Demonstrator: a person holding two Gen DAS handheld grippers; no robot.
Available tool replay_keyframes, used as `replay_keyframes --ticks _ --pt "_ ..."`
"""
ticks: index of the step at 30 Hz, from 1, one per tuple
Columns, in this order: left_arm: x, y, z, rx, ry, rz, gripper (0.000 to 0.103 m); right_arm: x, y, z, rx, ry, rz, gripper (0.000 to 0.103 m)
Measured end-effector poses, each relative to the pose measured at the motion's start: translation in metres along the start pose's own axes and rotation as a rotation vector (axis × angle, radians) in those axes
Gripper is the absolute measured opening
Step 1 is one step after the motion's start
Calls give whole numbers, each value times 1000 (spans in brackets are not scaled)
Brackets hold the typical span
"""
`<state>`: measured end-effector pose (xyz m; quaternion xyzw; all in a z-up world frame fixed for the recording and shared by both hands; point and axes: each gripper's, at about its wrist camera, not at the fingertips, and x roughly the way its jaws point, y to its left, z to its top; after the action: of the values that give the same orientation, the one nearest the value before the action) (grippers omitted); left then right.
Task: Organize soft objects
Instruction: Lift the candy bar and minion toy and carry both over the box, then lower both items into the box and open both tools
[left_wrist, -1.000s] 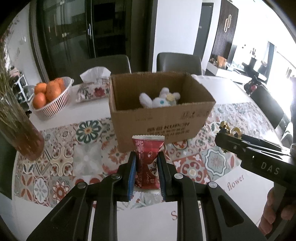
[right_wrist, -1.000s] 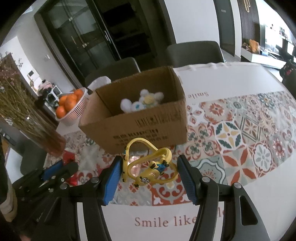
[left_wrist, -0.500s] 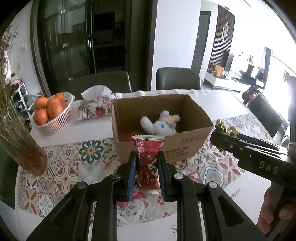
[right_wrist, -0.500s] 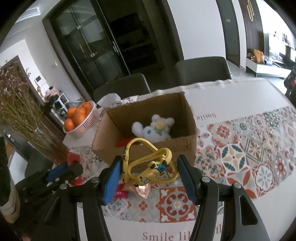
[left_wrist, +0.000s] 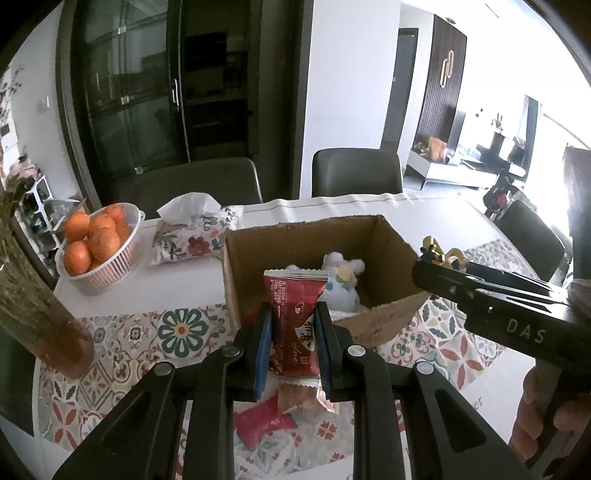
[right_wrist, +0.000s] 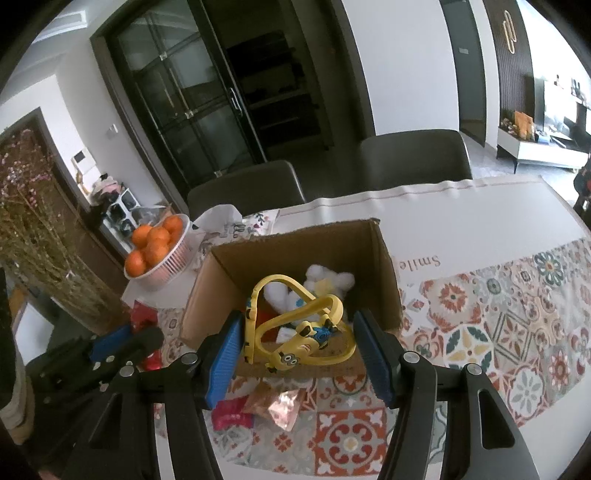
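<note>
Left wrist view: the left hand-held gripper (left_wrist: 293, 338) is clamped on a red snack packet (left_wrist: 295, 325), held upright between its blue pads just in front of the near wall of the cardboard box (left_wrist: 388, 251).
Right wrist view: the right hand-held gripper (right_wrist: 301, 345) grips a yellow cartoon-figure toy with looping bands (right_wrist: 295, 328); the left pad presses a band, and the bands reach toward the right pad, over the box's near edge.
Box contents: a white plush toy (right_wrist: 325, 282) lies inside against the far half; something red shows low beside it, too hidden to name.
Worktop: a white cloth with a patterned tile runner (right_wrist: 498, 325) covers it; the box stands on the runner.
Loose packets: a red packet (left_wrist: 262, 424) and a shiny copper-coloured one (right_wrist: 280, 402) lie on the runner in front of the box, below the grippers.
Left side: a white basket of oranges (left_wrist: 98, 243) sits near a floral tissue pouch (left_wrist: 192, 236); a vase of dried stems (right_wrist: 44, 258) stands at the worktop's edge.
Person: fingers of a hand (left_wrist: 543, 417) wrap the right gripper's handle at the lower right of the left view.
</note>
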<state>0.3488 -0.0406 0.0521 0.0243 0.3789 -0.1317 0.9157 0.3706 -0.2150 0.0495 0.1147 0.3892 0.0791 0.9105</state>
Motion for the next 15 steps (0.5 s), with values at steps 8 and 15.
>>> replay_keyframes --ticks 8,15 --pt "21 4 16 14 -1 -5 23 22 -3 16 -7 24 -14 62" --pt "45 8 25 22 32 0 23 44 -8 23 -9 63 -26 62"
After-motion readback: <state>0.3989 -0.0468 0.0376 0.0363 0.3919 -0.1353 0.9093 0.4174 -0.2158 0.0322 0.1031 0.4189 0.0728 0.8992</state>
